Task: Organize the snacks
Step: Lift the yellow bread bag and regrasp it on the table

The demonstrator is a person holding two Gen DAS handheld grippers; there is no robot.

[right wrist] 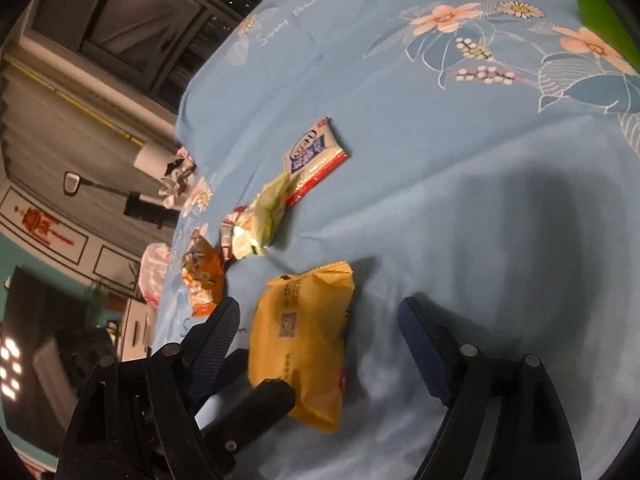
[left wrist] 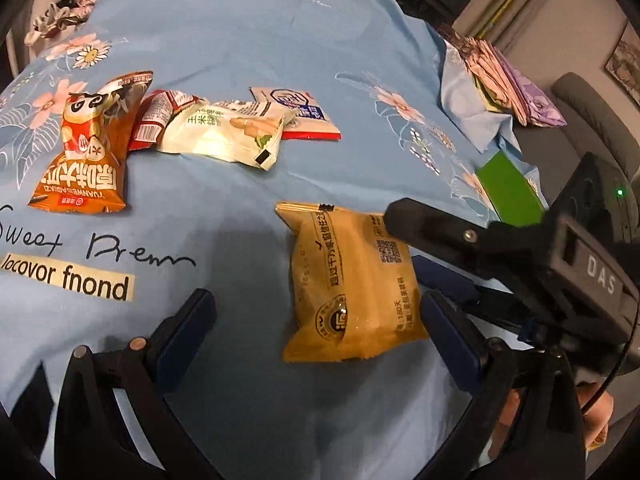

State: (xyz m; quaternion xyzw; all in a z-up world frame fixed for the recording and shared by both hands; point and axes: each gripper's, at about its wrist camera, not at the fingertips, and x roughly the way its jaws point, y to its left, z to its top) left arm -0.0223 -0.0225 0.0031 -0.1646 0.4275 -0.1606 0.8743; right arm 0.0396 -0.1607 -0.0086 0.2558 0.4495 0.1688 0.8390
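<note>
Your left gripper (left wrist: 316, 336) has its fingers spread wide, nothing between the pads. The yellow snack packet (left wrist: 352, 284) lies flat on the blue floral bedsheet (left wrist: 240, 40), inside the gap and close against the right-hand finger (left wrist: 452, 344). Your right gripper (right wrist: 320, 344) also stands with fingers apart, straddling the same packet, which lies nearer its left-hand finger (right wrist: 212, 340). Beyond the left fingertips, well apart from them, sit an orange seed bag (left wrist: 86, 148), a pale green packet (left wrist: 224, 132), a small red packet (left wrist: 154, 120) and a white and blue packet (left wrist: 296, 114), grouped together and overlapping.
</note>
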